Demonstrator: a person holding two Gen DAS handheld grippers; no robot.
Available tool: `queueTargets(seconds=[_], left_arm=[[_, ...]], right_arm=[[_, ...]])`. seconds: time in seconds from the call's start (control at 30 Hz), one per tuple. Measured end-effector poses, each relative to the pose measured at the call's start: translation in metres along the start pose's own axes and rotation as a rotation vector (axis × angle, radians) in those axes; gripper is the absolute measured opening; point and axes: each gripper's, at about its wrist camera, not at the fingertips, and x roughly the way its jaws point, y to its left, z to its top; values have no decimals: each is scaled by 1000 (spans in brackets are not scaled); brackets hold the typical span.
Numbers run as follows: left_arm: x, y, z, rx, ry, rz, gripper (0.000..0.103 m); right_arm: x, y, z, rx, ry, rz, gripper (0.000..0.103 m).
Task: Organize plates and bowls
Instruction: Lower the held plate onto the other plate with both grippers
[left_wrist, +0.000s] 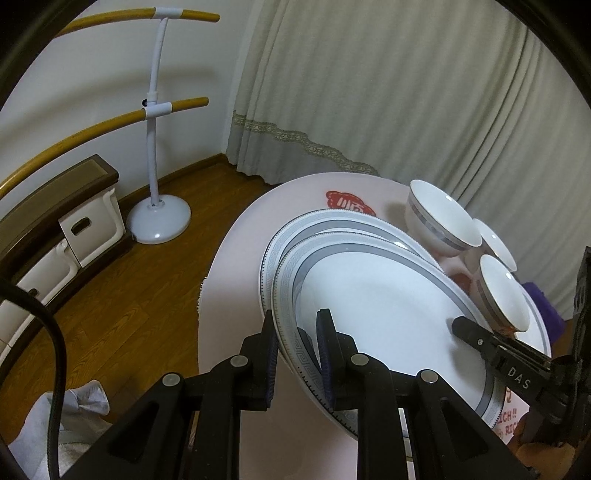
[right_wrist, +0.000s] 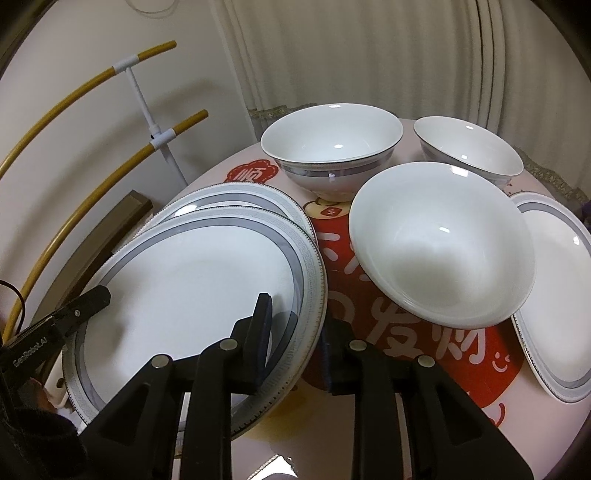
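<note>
Now | bowls (right_wrist: 443, 243) nr plate (right_wrist: 192, 280) rim | table (left_wrist: 229, 266) edge

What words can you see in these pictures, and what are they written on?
"DAS": on the right hand-held gripper, on its finger.
"GenRobot.AI": on the left hand-held gripper, on its finger.
"顺": on a red badge printed on the table mat.
"发财": big white characters on the mat.
"...CH!!" and "RIC...": red letters on the mat, cut off.

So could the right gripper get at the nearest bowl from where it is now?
Probably not right away: the right gripper straddles the top plate's rim. The nearest bowl sits just beyond and to the right with nothing between, so letting go frees the way.
</note>
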Motion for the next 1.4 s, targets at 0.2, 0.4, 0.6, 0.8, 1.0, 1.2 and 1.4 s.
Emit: queueTargets(seconds=[0.2, 0.4, 0.6, 0.8, 1.0, 1.2, 1.4], left_arm=[[0, -1, 1, 2, -1, 2, 17], [-1, 0, 1, 5, 1, 0, 17], [-2, -3, 2, 16, 4, 11, 17], [-2, -5, 2, 22, 5, 17, 17], [-3, -7, 3, 30, 9, 26, 18], [-8, -7, 2, 38, 10, 41, 19], [-10, -11, 0, 52, 14, 56, 20]], right_arm=[[4, 4, 2, -7, 11, -20, 28], [3, 6, 1, -6, 15, -31, 31], [0, 6, -1, 17, 21, -18, 31], [-3, 1, -4, 40, 26, 15, 31], [2, -5, -1, 88, 44, 39, 31], [9, -7, 1, 118, 61, 78, 31], [15, -3, 3, 112, 62, 83, 31]])
